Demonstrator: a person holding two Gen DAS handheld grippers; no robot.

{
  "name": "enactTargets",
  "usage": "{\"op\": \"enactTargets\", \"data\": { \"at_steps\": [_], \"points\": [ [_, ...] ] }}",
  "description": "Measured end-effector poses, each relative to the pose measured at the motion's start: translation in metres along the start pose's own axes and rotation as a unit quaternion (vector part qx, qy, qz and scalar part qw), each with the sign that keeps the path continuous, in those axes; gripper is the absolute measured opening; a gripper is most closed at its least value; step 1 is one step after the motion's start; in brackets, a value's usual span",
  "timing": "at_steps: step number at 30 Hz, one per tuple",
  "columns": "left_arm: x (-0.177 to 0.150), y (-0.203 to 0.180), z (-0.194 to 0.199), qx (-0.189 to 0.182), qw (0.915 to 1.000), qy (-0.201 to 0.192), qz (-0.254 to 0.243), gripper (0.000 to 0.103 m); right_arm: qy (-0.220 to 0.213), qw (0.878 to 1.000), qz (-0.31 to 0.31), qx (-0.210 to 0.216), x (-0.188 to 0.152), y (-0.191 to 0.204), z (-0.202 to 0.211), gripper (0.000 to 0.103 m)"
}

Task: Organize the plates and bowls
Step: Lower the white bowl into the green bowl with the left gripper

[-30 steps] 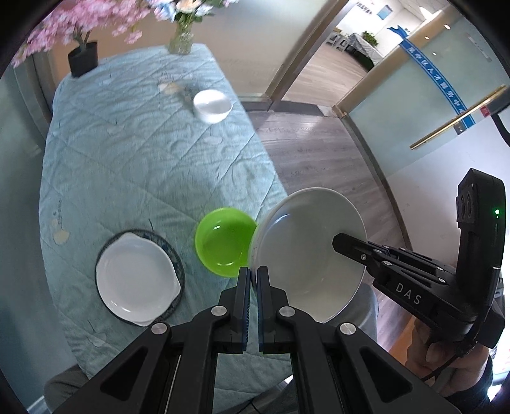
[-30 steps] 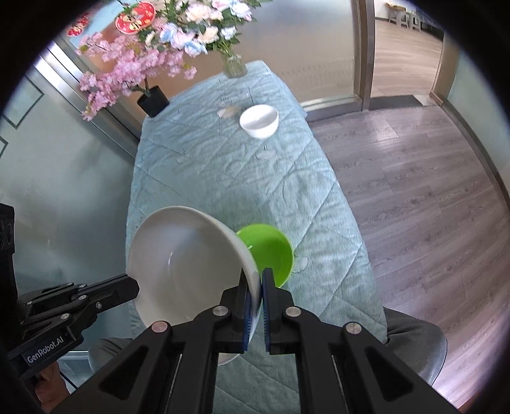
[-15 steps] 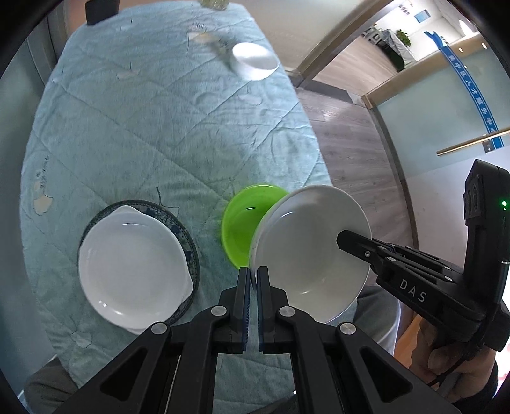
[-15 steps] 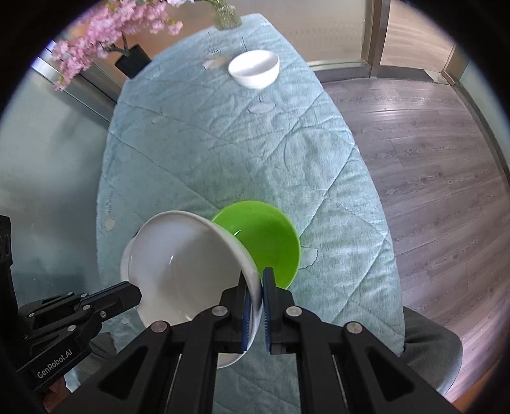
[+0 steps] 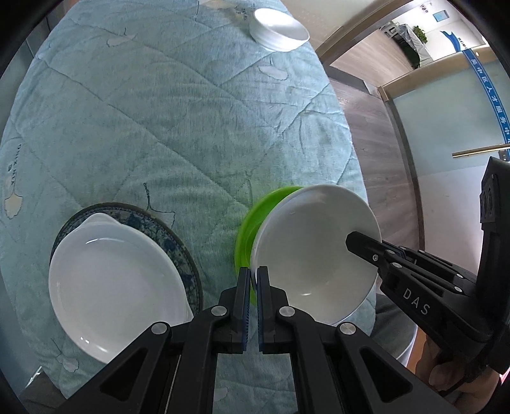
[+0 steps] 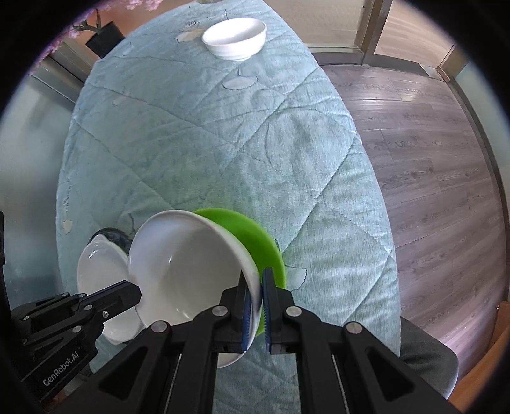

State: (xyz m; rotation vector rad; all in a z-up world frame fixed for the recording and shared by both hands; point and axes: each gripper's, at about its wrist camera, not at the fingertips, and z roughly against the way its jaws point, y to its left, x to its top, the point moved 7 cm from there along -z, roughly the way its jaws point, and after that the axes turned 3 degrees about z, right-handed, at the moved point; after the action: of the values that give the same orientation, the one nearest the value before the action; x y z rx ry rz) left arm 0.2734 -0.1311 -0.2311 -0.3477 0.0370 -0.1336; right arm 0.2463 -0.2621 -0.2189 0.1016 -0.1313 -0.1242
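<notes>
A: From your left wrist view, where is the large white bowl (image 5: 314, 251)?

B: Both your tools carry it. Your left gripper (image 5: 254, 280) is pinched narrow on its near rim, and your right gripper (image 5: 366, 246) comes in from the bowl's right side, clamped on the opposite rim. The green bowl (image 5: 247, 235) sits just behind the white bowl, mostly hidden by it; whether they touch, I cannot tell.

A: And the rest?

B: Left of the white bowl a white plate (image 5: 114, 286) lies on a blue-patterned plate (image 5: 178, 235). Far beyond it a small white bowl (image 5: 279, 30) stands on the teal tablecloth (image 5: 175, 127).

A: Your right wrist view?

B: Your right gripper (image 6: 258, 288) is nearly closed, its blue pads squeezing the white bowl's (image 6: 188, 270) rim. Your left gripper (image 6: 135, 291) grips the rim opposite. The green bowl (image 6: 258, 235) peeks out behind; the white plate (image 6: 98, 274) lies left of the bowl.
</notes>
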Motion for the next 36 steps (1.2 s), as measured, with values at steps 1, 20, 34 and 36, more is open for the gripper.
{"op": "enactTargets", "data": {
  "at_steps": [1,20,34,36],
  "points": [
    [0.001,0.001,-0.003,0.001,1.0,0.003,0.001,0.0,0.001,1.0,0.001,-0.003,0.001,0.0,-0.002,0.006],
    [-0.002,0.015,-0.027,-0.029,0.9986,0.031,0.032,0.0,0.015,0.999,-0.005,-0.044,-0.003,0.002,-0.026,0.005],
    [-0.011,0.025,0.01,0.01,0.9998,-0.016,0.004,0.0,0.022,0.999,-0.028,-0.037,-0.005,0.002,-0.024,0.006],
    [-0.013,0.027,0.025,0.026,0.9988,-0.042,-0.002,0.0,0.02,0.999,-0.031,-0.032,-0.005,0.0,-0.02,0.012]
  ]
}}
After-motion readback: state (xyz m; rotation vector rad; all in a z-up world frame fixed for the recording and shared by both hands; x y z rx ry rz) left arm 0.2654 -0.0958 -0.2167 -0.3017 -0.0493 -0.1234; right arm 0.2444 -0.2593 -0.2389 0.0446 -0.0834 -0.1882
